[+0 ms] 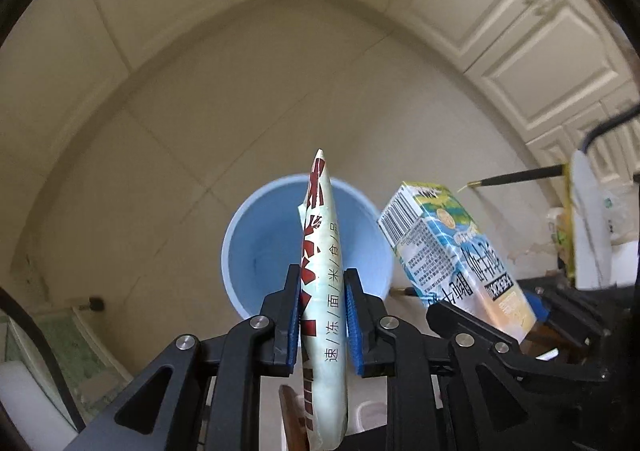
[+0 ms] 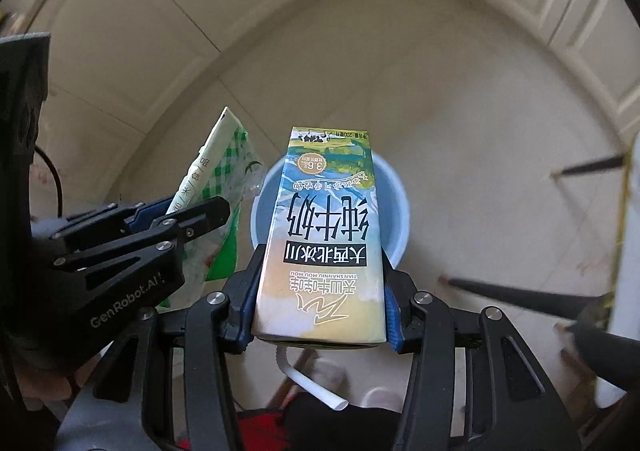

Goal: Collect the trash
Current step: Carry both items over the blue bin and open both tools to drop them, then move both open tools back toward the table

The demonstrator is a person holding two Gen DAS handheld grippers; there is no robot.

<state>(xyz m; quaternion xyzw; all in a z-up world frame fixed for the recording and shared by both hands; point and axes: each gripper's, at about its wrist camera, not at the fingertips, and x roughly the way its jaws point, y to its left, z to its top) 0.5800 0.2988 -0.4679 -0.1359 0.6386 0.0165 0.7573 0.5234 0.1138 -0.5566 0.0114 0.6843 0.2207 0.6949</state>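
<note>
Blue bin (image 1: pixel 256 251) on tiled floor (image 1: pixel 200 111) below; cabinet doors (image 1: pixel 520 31) alongside

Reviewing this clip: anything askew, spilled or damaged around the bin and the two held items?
Nothing spilled. The milk carton is held upside down in the right gripper, its bent straw hanging loose underneath. The left gripper grips a flattened food bag. Both hang over the blue bin, which looks empty.
</note>
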